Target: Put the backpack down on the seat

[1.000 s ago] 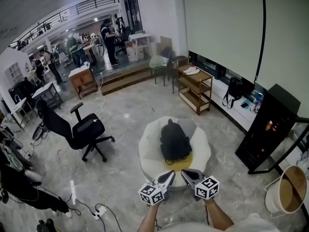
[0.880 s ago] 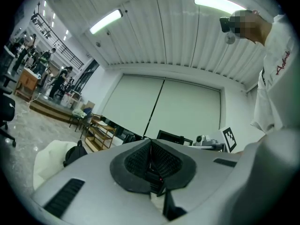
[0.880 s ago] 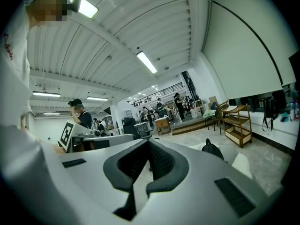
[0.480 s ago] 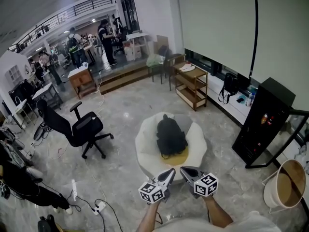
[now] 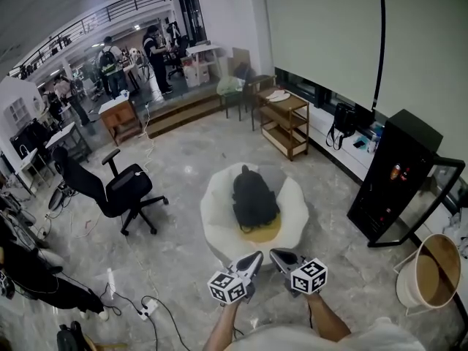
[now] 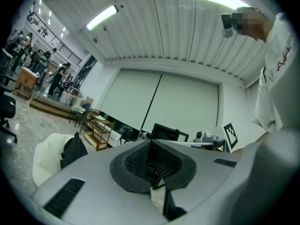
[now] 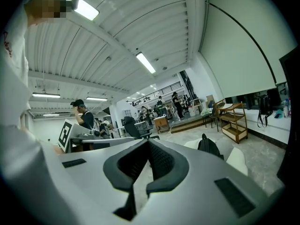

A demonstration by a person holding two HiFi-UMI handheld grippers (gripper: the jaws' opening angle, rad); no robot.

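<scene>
A black backpack [image 5: 254,197] lies on the white beanbag seat [image 5: 218,212], over a yellow patch, in the middle of the head view. My left gripper [image 5: 255,258] and right gripper [image 5: 276,255] hover side by side just in front of the seat, both shut and holding nothing, tips pointing at it. The left gripper view shows the backpack [image 6: 73,149] on the seat [image 6: 48,153] at the far left, beyond the shut left gripper [image 6: 151,142]. The right gripper view has the backpack [image 7: 208,146] at right, behind the shut right gripper [image 7: 148,143].
A black office chair [image 5: 110,189] stands to the left, with cables and a power strip [image 5: 147,307] on the floor nearby. A wooden shelf unit [image 5: 286,120], a black cabinet [image 5: 394,177] and a round bin [image 5: 428,273] line the right side. People work at desks in the far background.
The view has drifted back slightly: seat and backpack sit a little higher and further left in the head view. Both grippers stay shut and empty.
</scene>
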